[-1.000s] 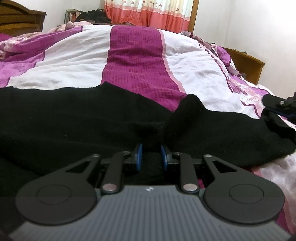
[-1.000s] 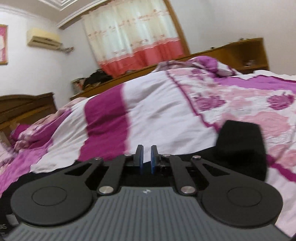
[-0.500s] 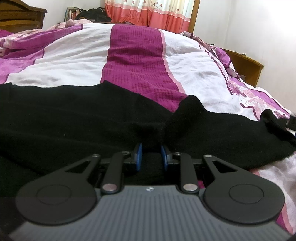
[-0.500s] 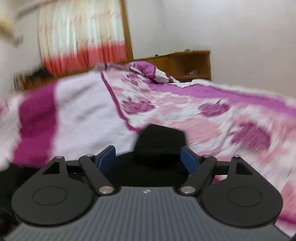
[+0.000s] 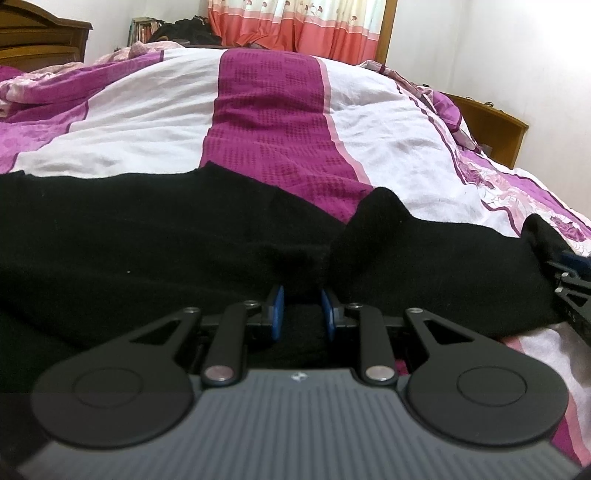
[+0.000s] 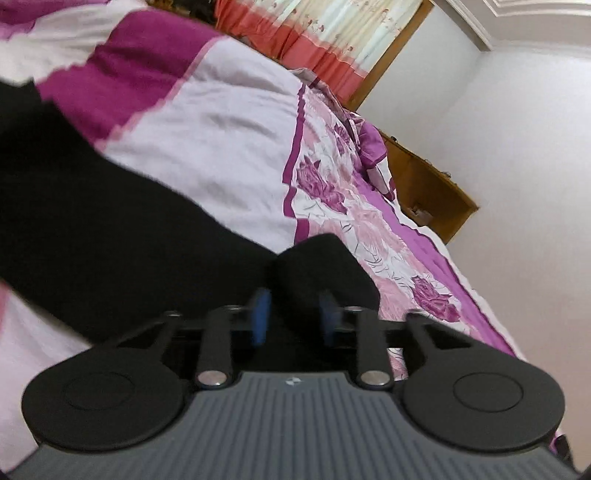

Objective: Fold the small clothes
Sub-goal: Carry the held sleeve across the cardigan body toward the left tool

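Note:
A black knit garment (image 5: pixel 147 236) lies spread across the bed, wide from left to right. My left gripper (image 5: pixel 301 314) is shut on a bunched fold of its near edge, blue pads pressing the fabric. In the right wrist view the same black garment (image 6: pixel 92 221) runs to the left, and its end (image 6: pixel 317 266) sits between the pads of my right gripper (image 6: pixel 293 317). Those jaws are closing on the cloth, with a gap still visible. The right gripper also shows at the right edge of the left wrist view (image 5: pixel 572 280).
The bed has a white, magenta and floral quilt (image 5: pixel 273 122). A wooden headboard (image 5: pixel 40 40) stands far left, a wooden shelf (image 5: pixel 495 129) at the right by the wall. Orange curtains (image 5: pixel 295 22) hang behind the bed.
My right gripper opened wide, tilted, moved onto the garment's right end and narrowed around it. My left gripper kept its hold and barely moved.

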Demonstrator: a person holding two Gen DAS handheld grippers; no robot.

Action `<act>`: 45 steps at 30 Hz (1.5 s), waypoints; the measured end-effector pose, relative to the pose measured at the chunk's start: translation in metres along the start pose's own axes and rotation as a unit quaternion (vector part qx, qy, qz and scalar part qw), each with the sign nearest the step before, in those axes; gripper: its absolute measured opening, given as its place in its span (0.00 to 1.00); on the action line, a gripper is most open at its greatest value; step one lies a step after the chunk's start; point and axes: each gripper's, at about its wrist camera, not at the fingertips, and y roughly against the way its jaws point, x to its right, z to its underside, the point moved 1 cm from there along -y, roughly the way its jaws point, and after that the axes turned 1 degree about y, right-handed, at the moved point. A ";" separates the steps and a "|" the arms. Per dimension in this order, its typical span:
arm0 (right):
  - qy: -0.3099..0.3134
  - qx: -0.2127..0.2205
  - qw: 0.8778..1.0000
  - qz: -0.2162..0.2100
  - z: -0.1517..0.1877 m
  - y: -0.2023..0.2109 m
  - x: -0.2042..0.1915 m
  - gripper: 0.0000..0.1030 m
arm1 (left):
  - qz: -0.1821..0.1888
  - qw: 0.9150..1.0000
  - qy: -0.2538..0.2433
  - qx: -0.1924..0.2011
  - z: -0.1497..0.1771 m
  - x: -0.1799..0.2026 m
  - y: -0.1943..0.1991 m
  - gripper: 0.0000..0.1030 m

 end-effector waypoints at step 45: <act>-0.246 0.031 0.917 -0.313 -0.043 0.041 -0.033 0.01 | -0.009 1.000 -0.008 0.001 0.000 0.005 -0.002 0.24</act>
